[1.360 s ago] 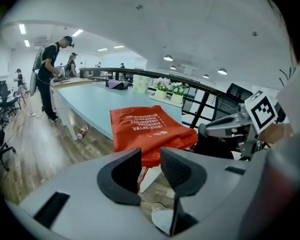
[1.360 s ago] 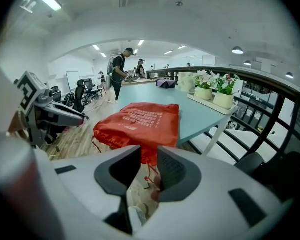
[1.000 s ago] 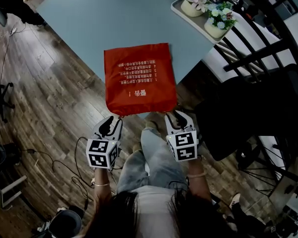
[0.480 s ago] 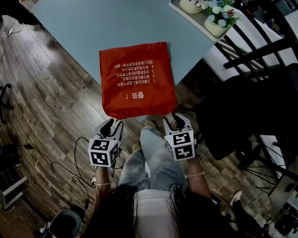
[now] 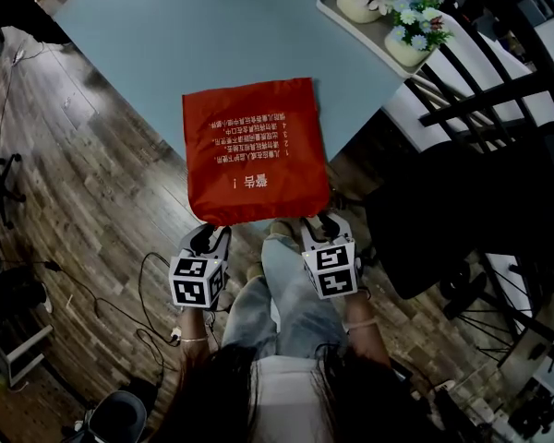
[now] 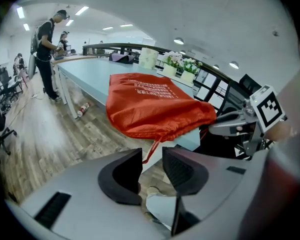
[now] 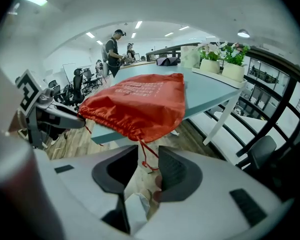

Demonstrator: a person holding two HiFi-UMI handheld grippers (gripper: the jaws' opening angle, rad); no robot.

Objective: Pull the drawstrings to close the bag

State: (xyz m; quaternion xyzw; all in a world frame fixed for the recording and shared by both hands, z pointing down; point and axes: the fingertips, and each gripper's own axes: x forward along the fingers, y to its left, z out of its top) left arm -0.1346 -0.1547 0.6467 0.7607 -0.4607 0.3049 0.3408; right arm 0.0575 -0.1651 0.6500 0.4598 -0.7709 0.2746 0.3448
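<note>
The bag (image 5: 256,150), red with white print, has a gripper just below each near corner. The left gripper (image 5: 210,239) has its jaws apart, having just been opening. The left drawstring (image 6: 151,150) hangs in the gap between the jaw tips, and neither pad presses on it. The right gripper (image 5: 319,226) is likewise spread, its jaws just opened wider. The right drawstring (image 7: 143,151), knotted at its end, dangles between them untouched. Both cords drop from the bag's gathered mouth, which overhangs the near edge of the pale blue table (image 5: 166,44). The rest of the bag lies flat on the table. Below the grippers are the person's legs (image 5: 286,293) and a wooden floor (image 5: 102,201). Flower pots (image 5: 392,21) stand at the table's far right corner.
</note>
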